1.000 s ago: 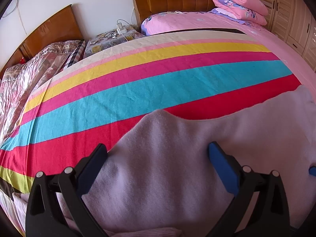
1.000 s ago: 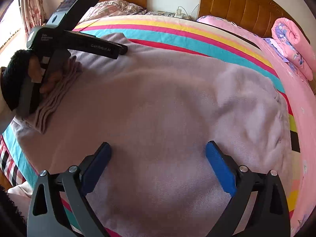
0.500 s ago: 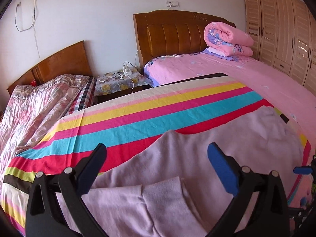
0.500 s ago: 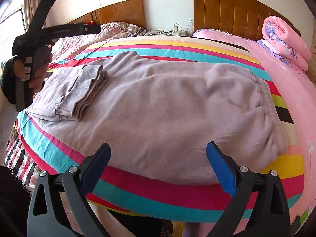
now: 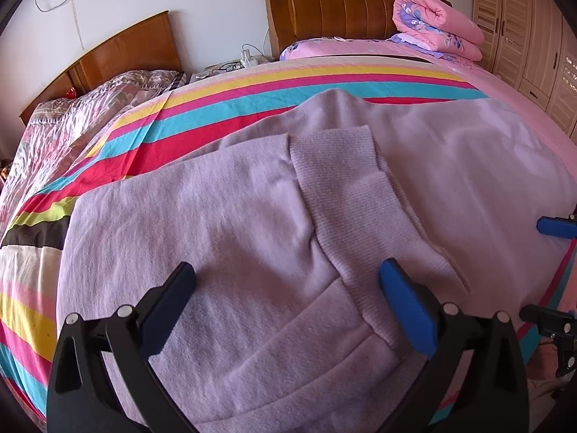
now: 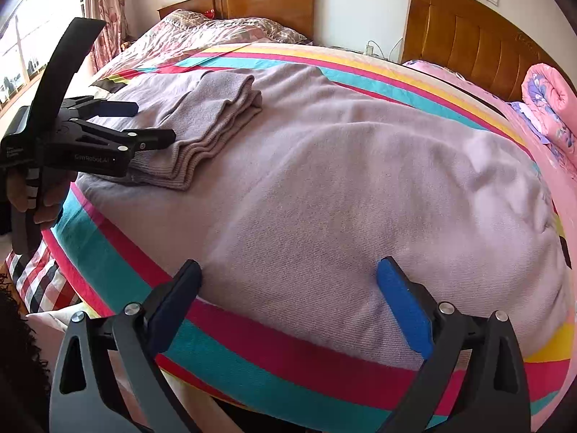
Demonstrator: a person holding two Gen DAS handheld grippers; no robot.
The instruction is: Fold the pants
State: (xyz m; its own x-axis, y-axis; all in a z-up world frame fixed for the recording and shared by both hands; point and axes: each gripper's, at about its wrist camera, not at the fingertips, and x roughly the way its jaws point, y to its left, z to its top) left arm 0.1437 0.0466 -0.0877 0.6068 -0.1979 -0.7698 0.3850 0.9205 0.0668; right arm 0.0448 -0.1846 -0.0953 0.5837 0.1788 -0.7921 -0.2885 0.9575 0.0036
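Lilac pants (image 5: 223,238) lie spread on the striped bedsheet (image 5: 223,108), the leg ends folded back so the ribbed cuffs (image 5: 346,195) rest on top. My left gripper (image 5: 288,288) hovers open just above the folded legs, holding nothing. In the right wrist view the same pants (image 6: 360,187) fill the bed, with the cuffs (image 6: 212,126) at the left and the left gripper (image 6: 144,122) beside them. My right gripper (image 6: 288,281) stands open over the pants' near edge, empty. Its fingertips (image 5: 555,226) show at the right edge of the left wrist view.
A rolled pink quilt (image 5: 436,21) lies by the wooden headboard (image 5: 342,0). A wardrobe (image 5: 533,29) stands at the right. A second bed with a plastic-covered quilt (image 5: 72,122) is at the left. A person's hand (image 6: 32,195) holds the left gripper near the window (image 6: 21,47).
Both grippers drew back and up from the cloth half a second ago, then came closer again. The folded leg ends now lie in full view under the left gripper.
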